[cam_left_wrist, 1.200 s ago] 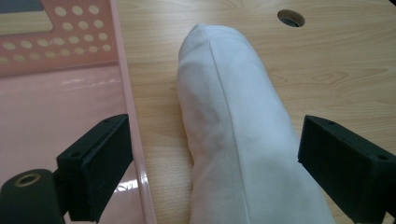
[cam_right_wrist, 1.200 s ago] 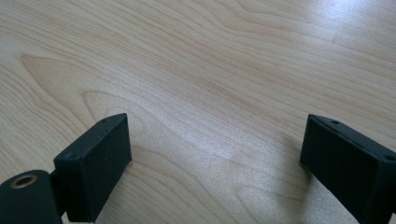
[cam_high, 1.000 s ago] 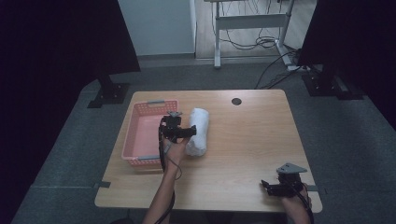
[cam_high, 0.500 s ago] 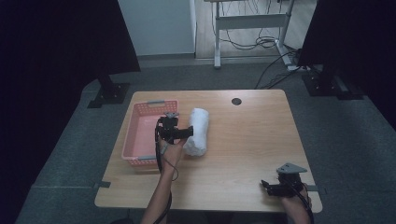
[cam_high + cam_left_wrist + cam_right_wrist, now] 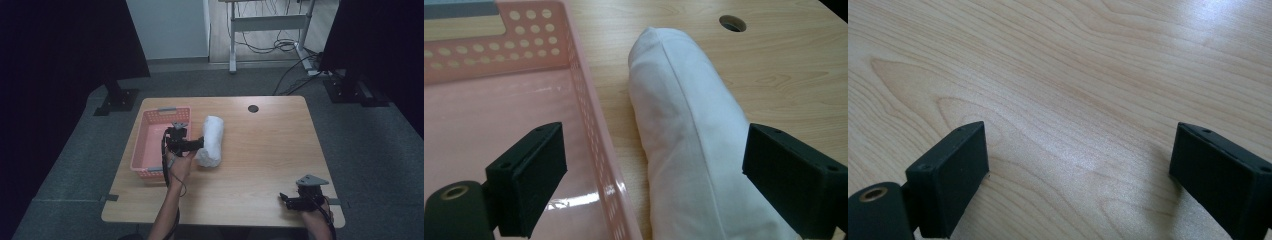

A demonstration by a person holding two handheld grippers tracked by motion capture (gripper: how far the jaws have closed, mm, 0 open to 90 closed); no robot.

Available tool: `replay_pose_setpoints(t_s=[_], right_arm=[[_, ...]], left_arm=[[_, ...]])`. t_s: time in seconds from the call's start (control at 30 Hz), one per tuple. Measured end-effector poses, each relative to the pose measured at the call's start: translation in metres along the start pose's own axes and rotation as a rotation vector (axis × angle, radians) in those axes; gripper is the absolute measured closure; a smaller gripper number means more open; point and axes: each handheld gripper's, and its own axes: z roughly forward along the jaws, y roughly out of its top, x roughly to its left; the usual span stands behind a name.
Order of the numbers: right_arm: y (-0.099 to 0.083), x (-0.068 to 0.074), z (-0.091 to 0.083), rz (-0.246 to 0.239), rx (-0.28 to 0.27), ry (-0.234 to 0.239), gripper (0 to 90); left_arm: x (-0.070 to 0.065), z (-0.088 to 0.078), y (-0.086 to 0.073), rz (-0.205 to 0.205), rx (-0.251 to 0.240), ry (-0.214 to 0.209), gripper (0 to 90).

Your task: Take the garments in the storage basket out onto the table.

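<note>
Black, the jaws of the left claw (image 5: pixel 654 185) stand wide apart and straddle two things at once: the near wall of a pink perforated basket (image 5: pixel 589 115) and a rolled white towel (image 5: pixel 689 145). One jaw hangs inside the basket, over its glossy floor; the other sits at the far flank of the towel, at or just beside the cloth, and contact cannot be told. The jaws do not clamp the towel.

In the high view the left claw (image 5: pixel 192 145) points sideways from the basket (image 5: pixel 150 145) toward the towel (image 5: pixel 211 140), the person's forearm reaching up to it from the near edge. The towel lies on the wooden desk (image 5: pixel 265 150) just beside the basket's wall, directly ahead of and between the jaws, its long axis running away from the claw. Beyond the towel's far end a round cable hole (image 5: pixel 732 22) is set in the desk.

The right claw (image 5: pixel 1078 175), jaws likewise wide apart and holding nothing, hangs low over bare wood grain. In the high view it (image 5: pixel 287 199) rests near the desk's near corner, well apart from towel and basket.
</note>
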Motion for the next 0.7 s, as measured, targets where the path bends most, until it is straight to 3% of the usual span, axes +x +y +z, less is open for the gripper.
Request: replay_pose_setpoints(t_s=[0.7], right_arm=[[0.0,0.0,0.0,0.0,0.0,0.0,8.2]], left_arm=[[0.009,-0.015,-0.012,0.021,-0.003,-0.017,9.9]])
